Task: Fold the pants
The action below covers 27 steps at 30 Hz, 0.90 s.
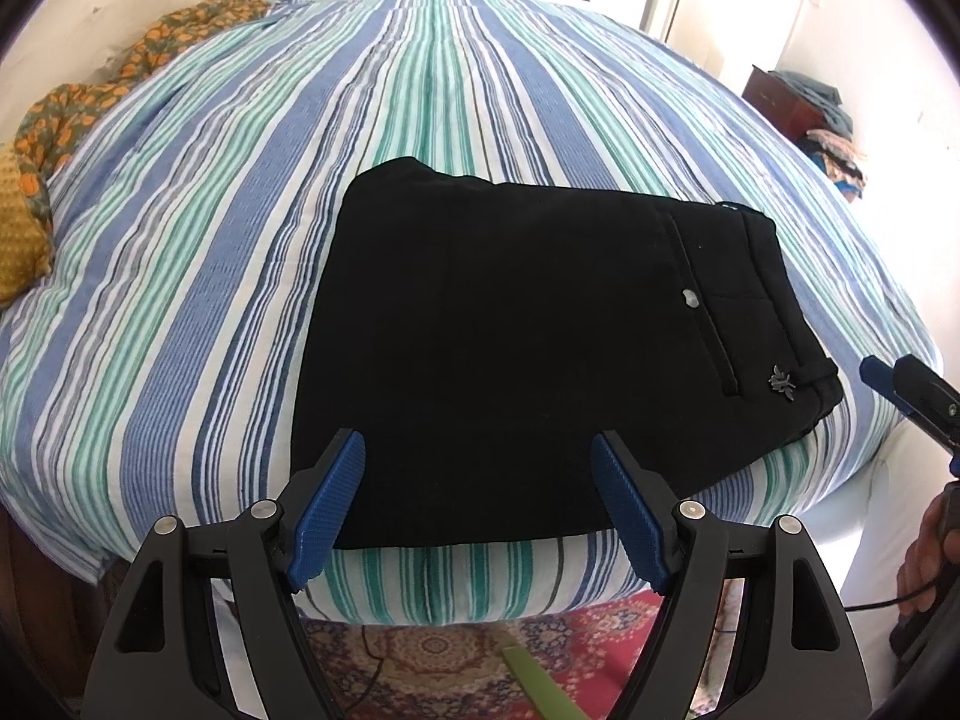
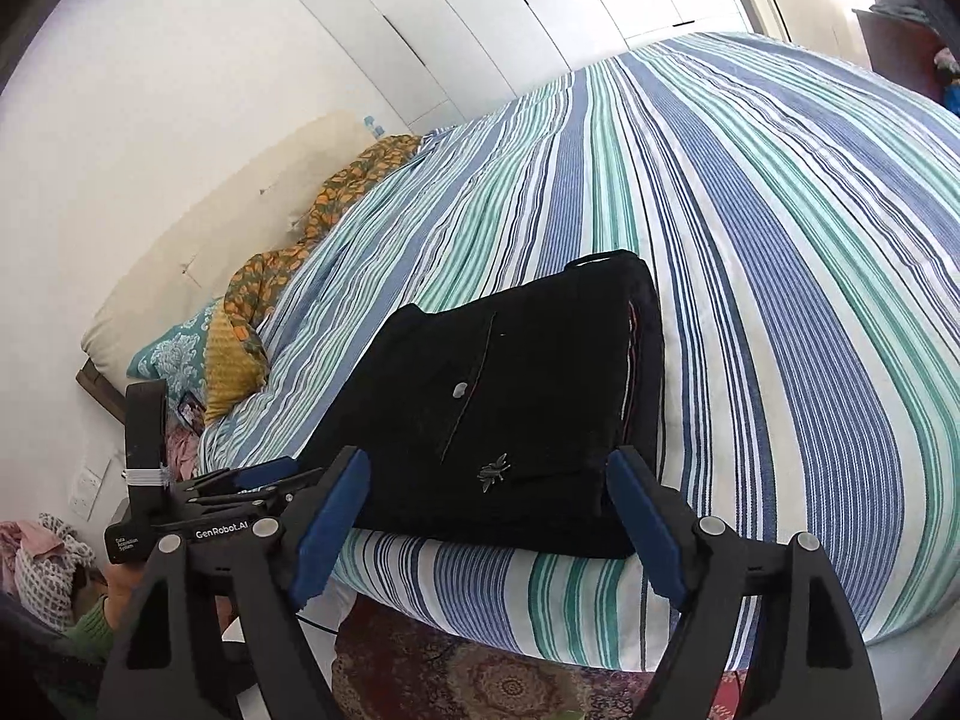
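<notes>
Black pants [image 1: 528,348] folded into a compact rectangle, lying flat near the front edge of the bed [image 1: 180,276] on a blue, green and white striped cover. Back pocket up, with a pale button [image 1: 690,298] and a small metal insect-shaped charm [image 1: 783,383] near the waistband corner; folded layers stacked at the right side in the right wrist view — inner layers hidden, only edges showing. Left hand-held gripper [image 1: 478,468] spread wide over the near edge of the pants, blue pads clear of the cloth, nothing held. Right hand-held gripper [image 2: 489,486] likewise wide apart, straddling the waistband corner, gripping nothing. Only its tip seen at the right border of the left wrist view, rest cut off. Orange patterned bedding [image 1: 126,75] bunched at the far left — shape hard to make out. Patterned rug [image 1: 456,660] below the bed, partly blocked by the gripper frames.
</notes>
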{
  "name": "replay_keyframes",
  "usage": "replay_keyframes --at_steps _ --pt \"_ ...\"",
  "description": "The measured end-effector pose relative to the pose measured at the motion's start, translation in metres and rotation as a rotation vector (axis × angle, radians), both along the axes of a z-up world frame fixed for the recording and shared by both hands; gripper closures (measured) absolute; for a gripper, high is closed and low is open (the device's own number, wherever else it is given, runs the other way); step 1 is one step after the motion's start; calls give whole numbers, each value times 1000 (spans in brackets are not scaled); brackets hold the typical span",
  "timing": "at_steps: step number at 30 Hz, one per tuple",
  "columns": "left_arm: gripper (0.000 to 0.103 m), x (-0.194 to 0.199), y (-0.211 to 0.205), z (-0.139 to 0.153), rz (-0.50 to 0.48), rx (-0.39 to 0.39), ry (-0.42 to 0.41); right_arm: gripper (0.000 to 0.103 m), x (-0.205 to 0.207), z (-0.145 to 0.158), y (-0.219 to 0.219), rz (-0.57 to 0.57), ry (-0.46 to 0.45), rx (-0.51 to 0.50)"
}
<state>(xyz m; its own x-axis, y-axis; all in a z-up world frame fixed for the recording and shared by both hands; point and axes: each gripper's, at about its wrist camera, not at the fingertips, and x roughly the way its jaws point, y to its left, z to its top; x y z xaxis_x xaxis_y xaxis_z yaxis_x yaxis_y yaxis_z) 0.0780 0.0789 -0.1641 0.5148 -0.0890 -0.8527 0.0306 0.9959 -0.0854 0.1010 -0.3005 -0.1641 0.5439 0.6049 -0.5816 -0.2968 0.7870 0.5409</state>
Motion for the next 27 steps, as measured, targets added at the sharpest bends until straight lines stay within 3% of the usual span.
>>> replay_keyframes --at_steps 27 --pt "24 3 13 -2 29 -18 17 22 4 -11 -5 -18 40 8"
